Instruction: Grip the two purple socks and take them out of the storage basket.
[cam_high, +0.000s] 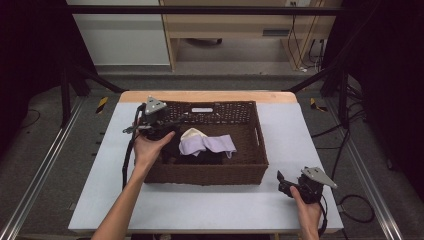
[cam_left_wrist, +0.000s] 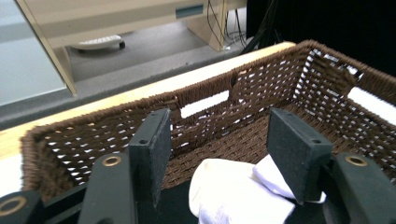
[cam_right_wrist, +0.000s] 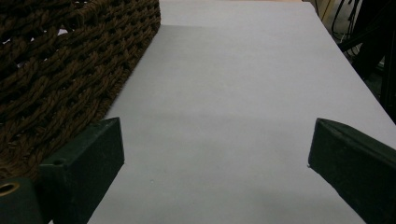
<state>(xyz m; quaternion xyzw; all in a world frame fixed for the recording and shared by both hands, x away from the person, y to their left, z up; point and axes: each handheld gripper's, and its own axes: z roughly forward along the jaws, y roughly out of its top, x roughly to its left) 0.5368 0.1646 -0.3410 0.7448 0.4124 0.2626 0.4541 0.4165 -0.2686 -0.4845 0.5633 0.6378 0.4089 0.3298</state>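
Observation:
A brown wicker basket (cam_high: 250, 167) stands in the middle of the white table (cam_high: 292, 125). Inside it lie a lilac cloth (cam_high: 214, 144), a cream-white cloth (cam_high: 192, 134) and a dark cloth (cam_high: 200, 158). My left gripper (cam_high: 170, 122) hangs over the basket's left rim, held by a hand. In the left gripper view this gripper (cam_left_wrist: 219, 128) is open above the white cloth (cam_left_wrist: 229, 198), touching nothing, with the basket's far wall (cam_left_wrist: 261, 88) beyond. My right gripper (cam_high: 284, 182) rests low near the basket's front right corner. It (cam_right_wrist: 215, 140) stands wide open over bare table, beside the basket wall (cam_right_wrist: 70, 60).
The table's wooden back edge (cam_high: 210, 96) runs behind the basket. Black frame bars (cam_high: 200, 10) cross above and at both sides. Cables (cam_high: 350, 205) lie on the floor to the right. White table surface (cam_right_wrist: 243, 70) stretches right of the basket.

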